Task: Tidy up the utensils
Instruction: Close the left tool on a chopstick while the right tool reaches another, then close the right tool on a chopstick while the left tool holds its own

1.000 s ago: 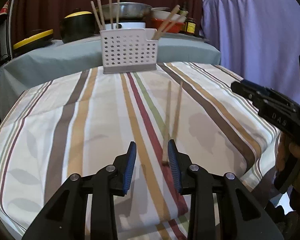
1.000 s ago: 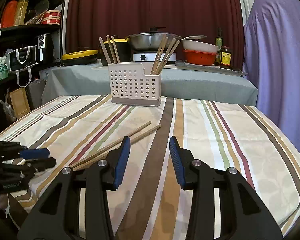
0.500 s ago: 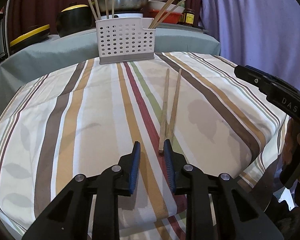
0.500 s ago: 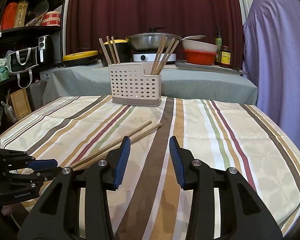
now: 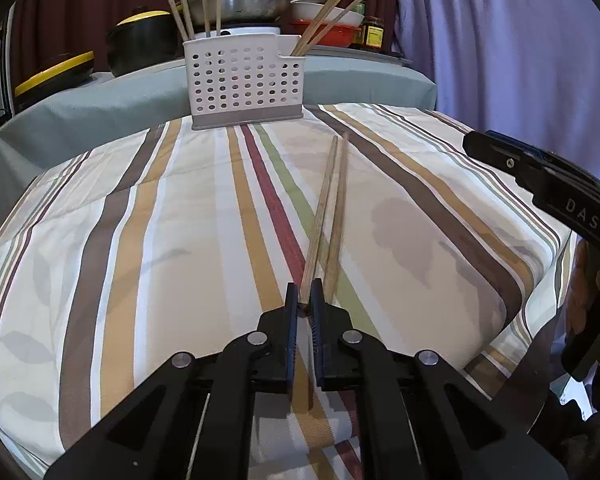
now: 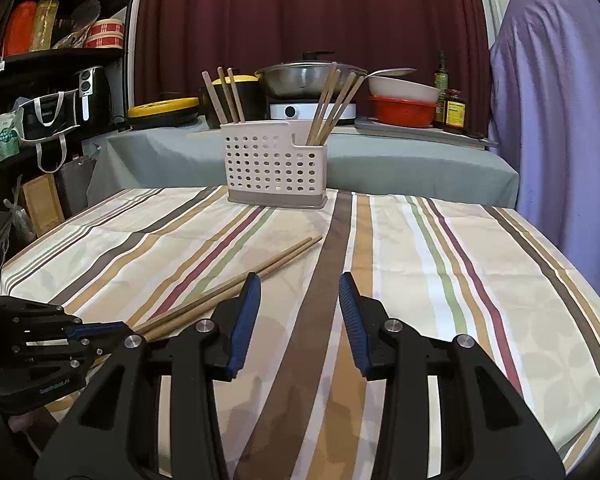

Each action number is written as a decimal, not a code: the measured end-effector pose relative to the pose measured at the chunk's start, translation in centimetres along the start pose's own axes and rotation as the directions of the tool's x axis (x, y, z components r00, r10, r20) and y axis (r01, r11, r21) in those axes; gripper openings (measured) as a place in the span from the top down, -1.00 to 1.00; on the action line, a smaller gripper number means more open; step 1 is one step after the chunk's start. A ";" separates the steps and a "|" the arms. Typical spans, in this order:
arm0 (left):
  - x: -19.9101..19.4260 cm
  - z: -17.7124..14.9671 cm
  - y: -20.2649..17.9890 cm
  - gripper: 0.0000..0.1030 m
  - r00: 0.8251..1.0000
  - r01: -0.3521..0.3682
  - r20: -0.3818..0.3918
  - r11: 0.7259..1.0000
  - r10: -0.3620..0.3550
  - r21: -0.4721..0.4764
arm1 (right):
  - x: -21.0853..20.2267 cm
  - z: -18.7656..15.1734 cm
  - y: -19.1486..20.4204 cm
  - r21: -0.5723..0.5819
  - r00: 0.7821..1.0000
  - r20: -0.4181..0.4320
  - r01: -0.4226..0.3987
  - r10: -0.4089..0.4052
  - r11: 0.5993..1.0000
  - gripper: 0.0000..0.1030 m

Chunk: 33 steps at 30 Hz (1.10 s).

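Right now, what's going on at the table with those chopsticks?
The left gripper has just closed on the near end of one chopstick; its twin lies alongside on the striped tablecloth. The right gripper hangs open and empty. The white caddy already holds several chopsticks.

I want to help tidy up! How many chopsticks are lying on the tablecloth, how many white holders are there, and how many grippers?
Loose chopsticks: 2
White holder: 1
Grippers: 2 (left gripper, whose jaws have just been closing and now pinch one chopstick; right gripper, open with nothing between its jaws)
Total: 5
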State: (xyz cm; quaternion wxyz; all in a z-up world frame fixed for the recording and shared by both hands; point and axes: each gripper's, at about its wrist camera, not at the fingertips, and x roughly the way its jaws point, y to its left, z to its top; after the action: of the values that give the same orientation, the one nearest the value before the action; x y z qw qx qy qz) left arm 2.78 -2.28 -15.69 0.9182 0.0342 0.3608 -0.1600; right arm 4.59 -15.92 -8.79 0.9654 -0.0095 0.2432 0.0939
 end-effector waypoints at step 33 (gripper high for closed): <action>-3.4 -1.9 7.5 0.87 0.991 -0.104 0.064 0.980 0.116 -0.170 | 3.3 -3.5 9.7 -0.194 0.987 -0.156 -0.077 0.047 0.978 0.17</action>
State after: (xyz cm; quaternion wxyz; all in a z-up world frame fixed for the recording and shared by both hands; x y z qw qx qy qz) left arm 1.53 6.09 -15.19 0.9379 -0.0284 0.3365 -0.0795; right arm 4.01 -6.01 -13.19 0.9350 -0.1057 0.3051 0.1469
